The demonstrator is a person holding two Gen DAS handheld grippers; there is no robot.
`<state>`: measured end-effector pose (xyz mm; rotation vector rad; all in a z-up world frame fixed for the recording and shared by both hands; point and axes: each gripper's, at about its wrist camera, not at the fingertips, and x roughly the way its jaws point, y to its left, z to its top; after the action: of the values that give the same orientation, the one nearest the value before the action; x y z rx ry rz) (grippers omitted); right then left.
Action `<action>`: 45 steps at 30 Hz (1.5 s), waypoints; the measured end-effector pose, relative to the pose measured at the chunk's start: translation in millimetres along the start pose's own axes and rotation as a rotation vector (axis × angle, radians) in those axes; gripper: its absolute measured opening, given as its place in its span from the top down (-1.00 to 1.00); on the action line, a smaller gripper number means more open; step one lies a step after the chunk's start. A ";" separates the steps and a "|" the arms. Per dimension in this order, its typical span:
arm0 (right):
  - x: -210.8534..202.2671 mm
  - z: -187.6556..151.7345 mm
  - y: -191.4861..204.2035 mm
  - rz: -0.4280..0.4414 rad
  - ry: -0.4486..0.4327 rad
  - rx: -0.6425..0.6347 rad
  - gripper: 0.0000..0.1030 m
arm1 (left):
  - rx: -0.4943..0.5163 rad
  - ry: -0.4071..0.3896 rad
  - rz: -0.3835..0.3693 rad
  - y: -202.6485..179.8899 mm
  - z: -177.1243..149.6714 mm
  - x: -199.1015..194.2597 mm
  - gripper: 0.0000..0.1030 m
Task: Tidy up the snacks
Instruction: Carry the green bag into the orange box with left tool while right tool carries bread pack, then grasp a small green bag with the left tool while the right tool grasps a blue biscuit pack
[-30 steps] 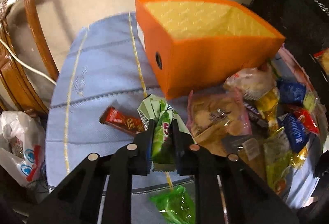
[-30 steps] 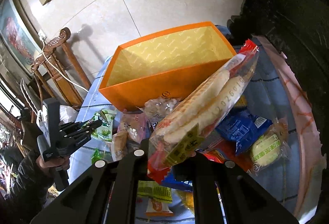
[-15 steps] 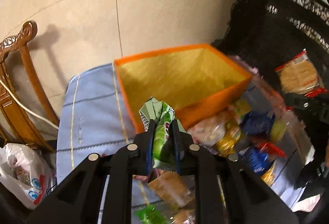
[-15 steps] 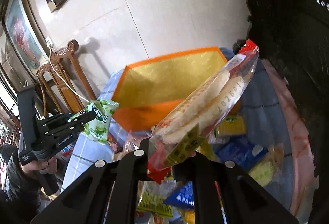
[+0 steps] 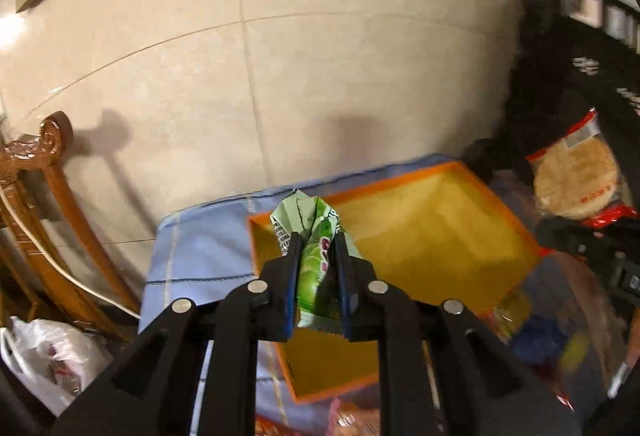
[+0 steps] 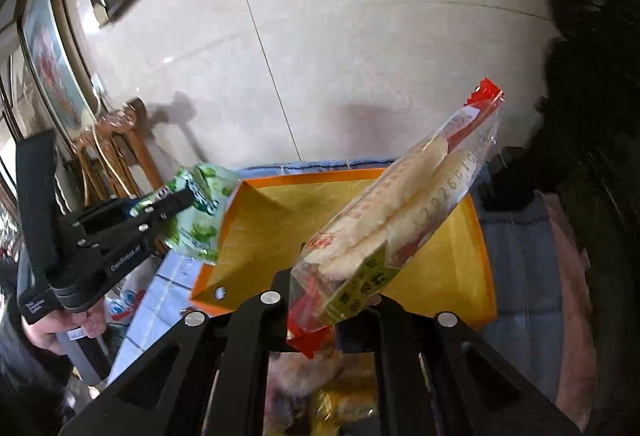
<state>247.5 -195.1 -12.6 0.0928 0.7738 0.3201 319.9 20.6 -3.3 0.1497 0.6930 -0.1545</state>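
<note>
Both grippers have risen over the orange box (image 5: pixel 432 236): left gripper (image 5: pixel 318 268) clamping the green packet (image 5: pixel 316 260), right gripper (image 6: pixel 334 300) clamping the wafer pack (image 6: pixel 400 212).

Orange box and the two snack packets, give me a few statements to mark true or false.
1. The left gripper holds a green packet. True.
2. The right gripper is empty. False: it is shut on a clear packet of pale crackers.
3. The orange box already has snacks inside. False: the yellow inside that shows is bare.
4. Both packets hang above the table, not resting on it. True.
5. A white plastic bag hangs by the wooden chair. True.
</note>
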 end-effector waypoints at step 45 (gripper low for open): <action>53.5 -159.7 -134.3 -0.296 0.411 0.289 -0.93 | -0.244 0.283 0.382 22.6 -222.5 -120.5 -0.92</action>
<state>205.2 -310.9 -189.2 0.1850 1.2237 -0.0607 94.2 95.6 -92.7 0.0679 0.9450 0.3226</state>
